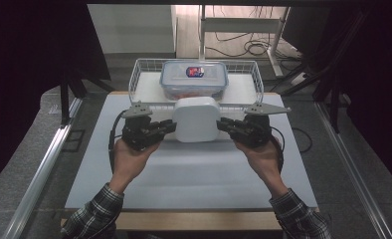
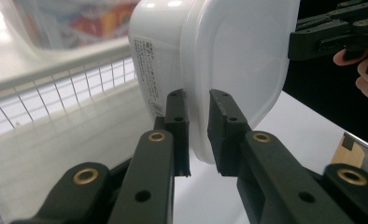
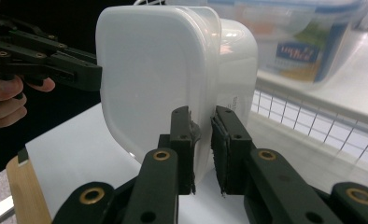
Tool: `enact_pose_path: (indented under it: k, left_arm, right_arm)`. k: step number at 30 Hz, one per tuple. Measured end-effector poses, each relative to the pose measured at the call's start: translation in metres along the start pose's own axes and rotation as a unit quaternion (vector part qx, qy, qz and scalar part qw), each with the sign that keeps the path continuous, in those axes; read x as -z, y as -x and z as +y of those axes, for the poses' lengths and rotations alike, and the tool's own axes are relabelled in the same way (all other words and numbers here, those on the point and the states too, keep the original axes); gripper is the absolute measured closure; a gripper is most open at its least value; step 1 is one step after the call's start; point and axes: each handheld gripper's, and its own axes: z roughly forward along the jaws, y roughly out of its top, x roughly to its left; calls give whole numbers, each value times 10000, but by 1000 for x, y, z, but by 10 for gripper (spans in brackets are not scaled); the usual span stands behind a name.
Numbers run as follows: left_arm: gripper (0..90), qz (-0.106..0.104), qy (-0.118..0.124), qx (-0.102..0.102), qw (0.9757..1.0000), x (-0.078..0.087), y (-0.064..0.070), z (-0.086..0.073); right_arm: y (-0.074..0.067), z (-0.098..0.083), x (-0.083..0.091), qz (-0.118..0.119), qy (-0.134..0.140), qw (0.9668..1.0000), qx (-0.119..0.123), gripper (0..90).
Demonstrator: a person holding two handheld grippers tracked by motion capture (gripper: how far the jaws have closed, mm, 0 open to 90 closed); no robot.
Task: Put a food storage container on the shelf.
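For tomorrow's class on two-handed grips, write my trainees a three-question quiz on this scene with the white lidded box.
1. True or false: the left gripper and the right gripper each clamp the lid rim of the white plastic lidded box.
2. What stands in the white wire basket?
A. a clear plastic container with a blue-edged lid
B. a metal kettle
3. Fill in: the box is held ___ the white table mat.

Key: 1 true; 2 A; 3 above.

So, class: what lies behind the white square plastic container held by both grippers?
Behind the white square plastic container stands a white wire basket holding a clear plastic box with a blue-rimmed lid. The container covers the basket's near rim at the middle.
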Motion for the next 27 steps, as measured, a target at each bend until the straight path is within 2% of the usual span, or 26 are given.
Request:
enact_pose_path:
  k: [11, 27]
  left_arm:
    - [791, 30, 148, -32, 9999, 10, -6, 29]
    - [792, 62, 336, -110, 9994, 25, -20, 80]
  right_arm:
    - [3, 30, 1, 24, 154, 9999, 8, 783]
    - [9, 82, -2, 0, 387, 9993, -3, 779]
